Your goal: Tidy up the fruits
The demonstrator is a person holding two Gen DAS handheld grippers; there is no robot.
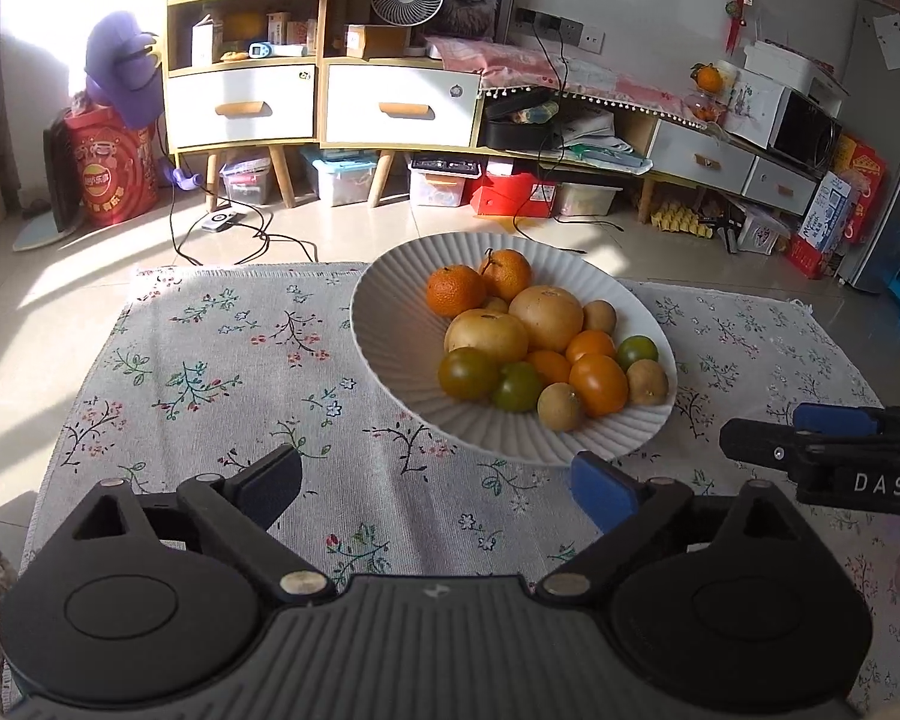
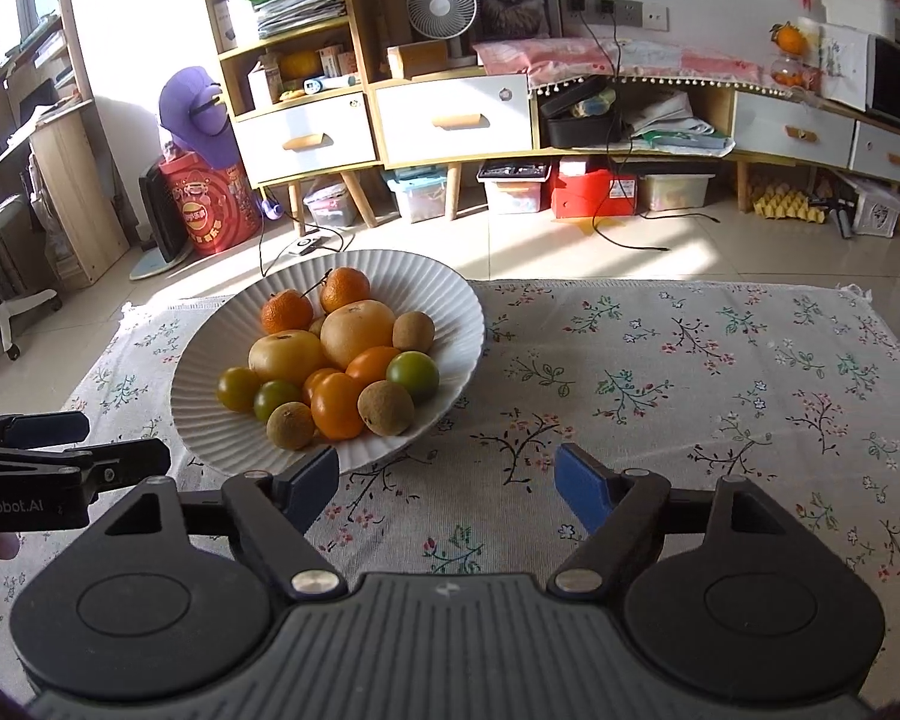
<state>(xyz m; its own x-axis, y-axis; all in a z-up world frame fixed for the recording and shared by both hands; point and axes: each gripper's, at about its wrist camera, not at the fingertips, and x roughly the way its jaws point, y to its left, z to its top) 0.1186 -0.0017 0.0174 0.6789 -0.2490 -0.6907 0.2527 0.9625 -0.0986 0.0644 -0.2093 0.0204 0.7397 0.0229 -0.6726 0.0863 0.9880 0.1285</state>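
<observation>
A white ribbed bowl (image 1: 390, 324) stands on a floral tablecloth and holds several fruits: two mandarins (image 1: 455, 290), two yellow pears (image 1: 546, 317), orange and green tomatoes (image 1: 597, 384), and small brown fruits (image 1: 561, 407). The bowl also shows in the right wrist view (image 2: 210, 372). My left gripper (image 1: 438, 486) is open and empty, just in front of the bowl's near rim. My right gripper (image 2: 447, 480) is open and empty, to the right of the bowl, its left finger (image 2: 309, 480) close to the rim. Each gripper shows at the other view's edge.
The floral tablecloth (image 1: 222, 360) covers a low table, with bare cloth left of the bowl and right of it (image 2: 720, 372). Beyond the far edge lie a tiled floor, cables and cabinets (image 1: 240, 102) with storage boxes underneath.
</observation>
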